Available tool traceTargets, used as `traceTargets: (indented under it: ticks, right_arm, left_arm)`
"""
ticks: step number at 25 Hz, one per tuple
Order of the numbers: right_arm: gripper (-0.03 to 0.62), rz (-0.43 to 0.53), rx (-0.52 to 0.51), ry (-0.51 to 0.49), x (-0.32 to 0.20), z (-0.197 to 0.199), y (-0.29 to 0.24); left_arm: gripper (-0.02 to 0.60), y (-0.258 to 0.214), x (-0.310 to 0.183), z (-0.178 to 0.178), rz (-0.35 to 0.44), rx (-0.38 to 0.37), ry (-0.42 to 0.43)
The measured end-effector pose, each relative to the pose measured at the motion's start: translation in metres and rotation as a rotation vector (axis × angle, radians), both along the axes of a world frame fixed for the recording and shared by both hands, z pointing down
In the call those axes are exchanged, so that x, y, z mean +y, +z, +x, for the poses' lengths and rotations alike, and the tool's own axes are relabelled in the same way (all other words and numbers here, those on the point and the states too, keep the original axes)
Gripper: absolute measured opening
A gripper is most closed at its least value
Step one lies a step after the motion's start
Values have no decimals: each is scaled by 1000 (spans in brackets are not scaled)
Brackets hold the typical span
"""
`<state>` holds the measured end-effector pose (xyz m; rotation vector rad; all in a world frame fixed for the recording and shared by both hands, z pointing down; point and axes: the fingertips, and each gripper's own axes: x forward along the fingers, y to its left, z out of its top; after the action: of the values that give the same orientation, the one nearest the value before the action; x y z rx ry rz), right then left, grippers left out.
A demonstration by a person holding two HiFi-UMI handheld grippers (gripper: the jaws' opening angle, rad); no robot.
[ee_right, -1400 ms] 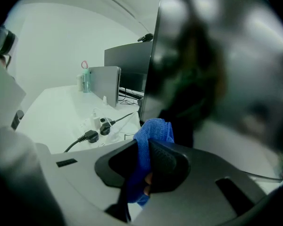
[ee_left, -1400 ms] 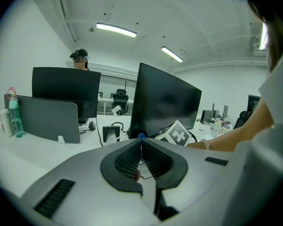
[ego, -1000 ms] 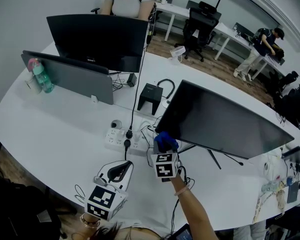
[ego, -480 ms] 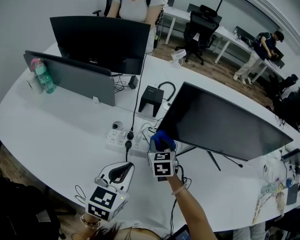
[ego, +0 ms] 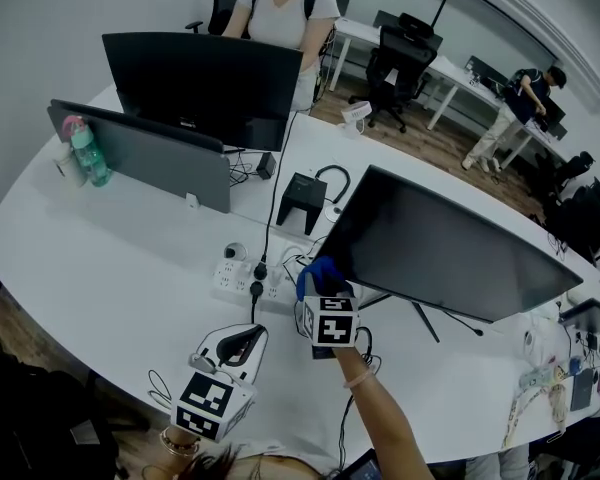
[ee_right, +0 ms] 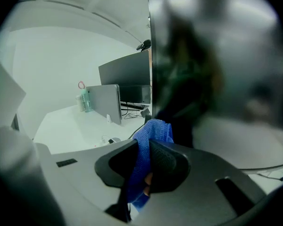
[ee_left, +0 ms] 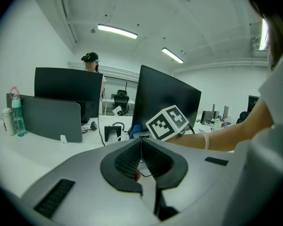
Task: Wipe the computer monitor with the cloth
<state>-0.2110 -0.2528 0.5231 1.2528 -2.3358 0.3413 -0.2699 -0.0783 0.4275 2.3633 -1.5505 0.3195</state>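
The large dark monitor (ego: 450, 240) stands tilted on the white desk at the right. My right gripper (ego: 320, 286) is shut on a blue cloth (ego: 320, 274), which sits against the monitor's lower left corner. In the right gripper view the blue cloth (ee_right: 148, 140) bunches up between the jaws of the right gripper (ee_right: 144, 147), right beside the monitor's (ee_right: 212, 60) dark screen. My left gripper (ego: 242, 344) hangs low over the desk's near edge, shut on nothing; in its own view the left gripper (ee_left: 141, 142) has its jaws pressed together.
A white power strip (ego: 248, 278) with plugged cables lies left of the cloth. A small black stand (ego: 301, 196), a second monitor (ego: 205, 83), a grey divider panel (ego: 145, 156) and a green bottle (ego: 83, 152) stand farther back. A person (ego: 285, 8) sits behind the far monitor.
The right gripper with the cloth has shifted slightly left and downward along the monitor's lower left corner. The left gripper has stayed in place.
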Motion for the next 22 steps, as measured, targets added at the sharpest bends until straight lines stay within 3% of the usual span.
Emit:
traceTargets:
  ticks: [22]
  right_arm:
    - [67, 110, -35, 36, -5, 1, -51]
  left_arm:
    - [12, -10, 8, -6, 23, -34, 25]
